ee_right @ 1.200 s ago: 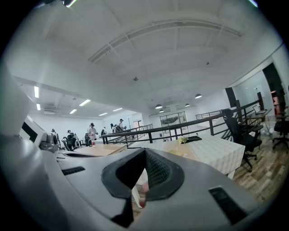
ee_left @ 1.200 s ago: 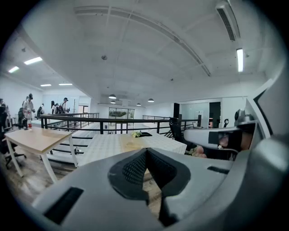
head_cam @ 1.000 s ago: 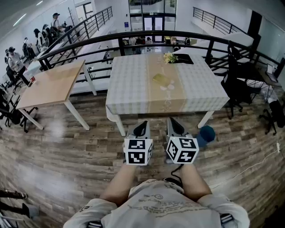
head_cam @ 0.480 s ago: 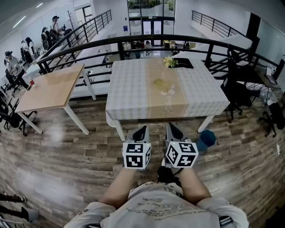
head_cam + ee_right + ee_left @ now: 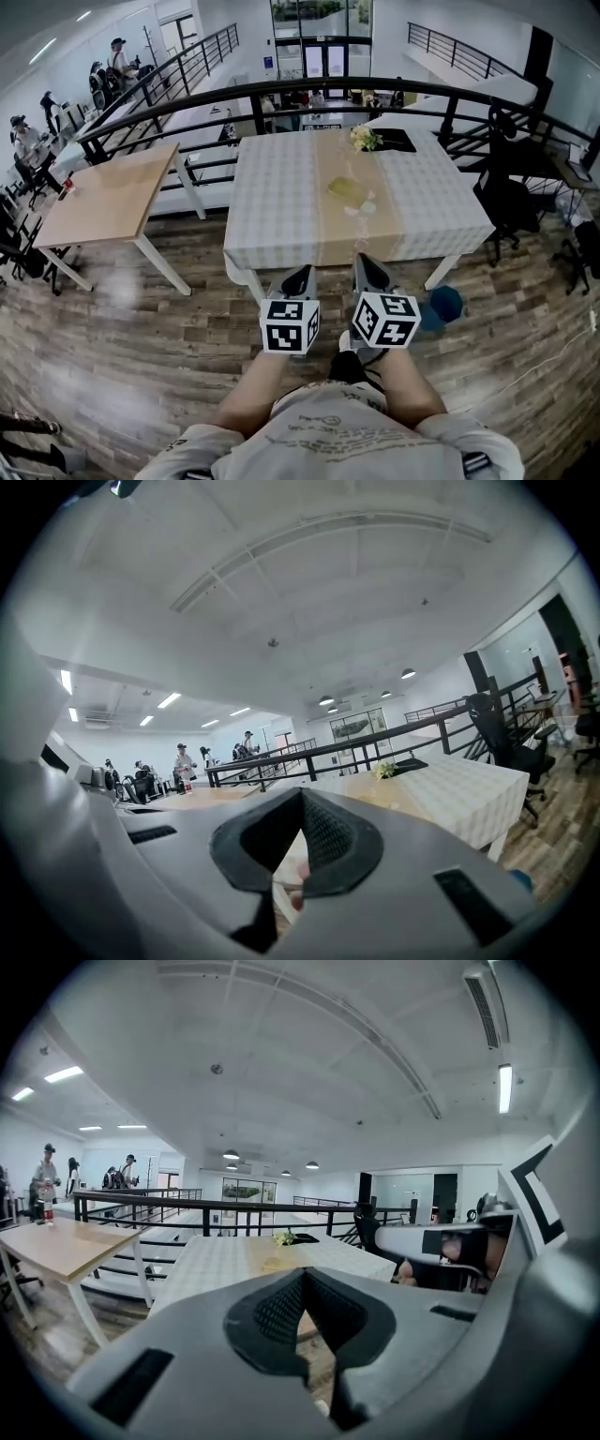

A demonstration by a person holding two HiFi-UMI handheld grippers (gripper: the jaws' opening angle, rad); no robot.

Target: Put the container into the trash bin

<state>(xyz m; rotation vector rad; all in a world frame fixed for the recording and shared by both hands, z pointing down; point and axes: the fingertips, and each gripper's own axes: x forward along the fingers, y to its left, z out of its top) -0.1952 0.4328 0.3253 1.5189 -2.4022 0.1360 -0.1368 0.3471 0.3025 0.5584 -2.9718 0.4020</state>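
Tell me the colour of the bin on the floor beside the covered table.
The bin is blue. The head view shows it best.

Bare plank floor (image 5: 169, 356) before the clothed table (image 5: 281, 206) is open; blue bin (image 5: 441, 305) stands near its right leg, chair (image 5: 511, 202) apparently just beyond, railing (image 5: 255, 101) behind.

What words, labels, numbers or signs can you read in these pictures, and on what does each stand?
No text here is readable.
On the shirt: faint script print, too blurred to read.
On the left gripper and right gripper: black-and-white square markers on the cubes, no letters or numbers.
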